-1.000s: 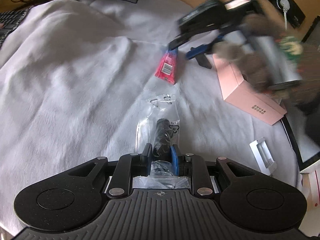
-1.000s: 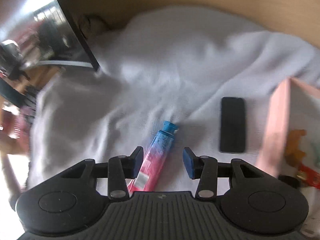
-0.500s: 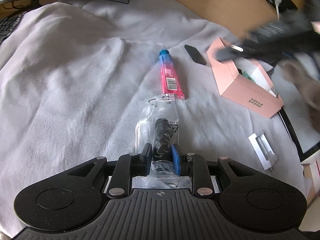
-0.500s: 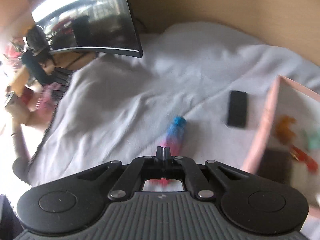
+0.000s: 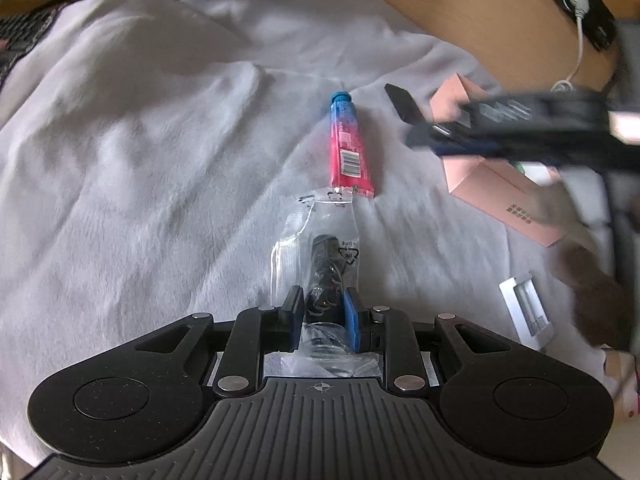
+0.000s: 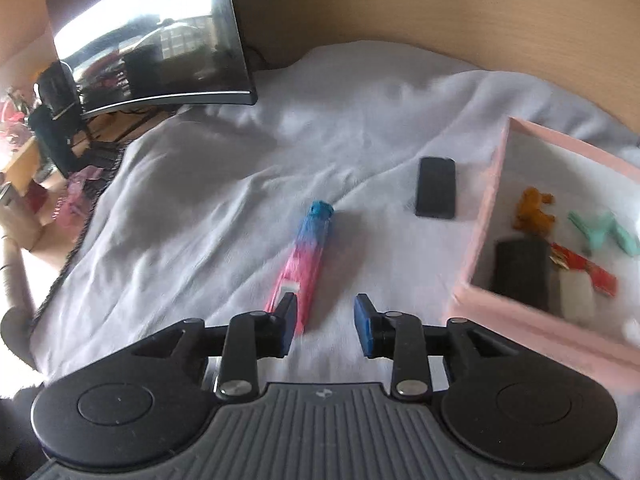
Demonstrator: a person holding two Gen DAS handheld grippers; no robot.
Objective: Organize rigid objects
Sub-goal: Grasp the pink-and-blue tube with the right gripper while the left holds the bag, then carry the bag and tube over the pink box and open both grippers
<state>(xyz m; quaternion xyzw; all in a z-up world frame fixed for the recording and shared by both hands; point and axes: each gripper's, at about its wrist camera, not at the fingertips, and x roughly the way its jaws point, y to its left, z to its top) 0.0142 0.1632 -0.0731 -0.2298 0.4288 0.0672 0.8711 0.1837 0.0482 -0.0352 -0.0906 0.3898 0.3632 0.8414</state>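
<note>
At lower centre of the left wrist view, the left gripper (image 5: 323,311) has its jaws clamped on a crinkly clear plastic bag (image 5: 316,248) holding a dark cylindrical object. Beyond it, a smooth pink-and-blue tube (image 5: 349,148) lies on soft, wrinkled white fabric (image 5: 140,160). The right gripper (image 6: 326,322) hovers with jaws apart beside the tube; a pink cardboard box (image 6: 486,216) sits at right.

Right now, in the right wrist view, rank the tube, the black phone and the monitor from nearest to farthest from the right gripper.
1. Tube, just ahead, beside the left finger.
2. Black phone, farther ahead, to the right.
3. Monitor, far back left.
</note>
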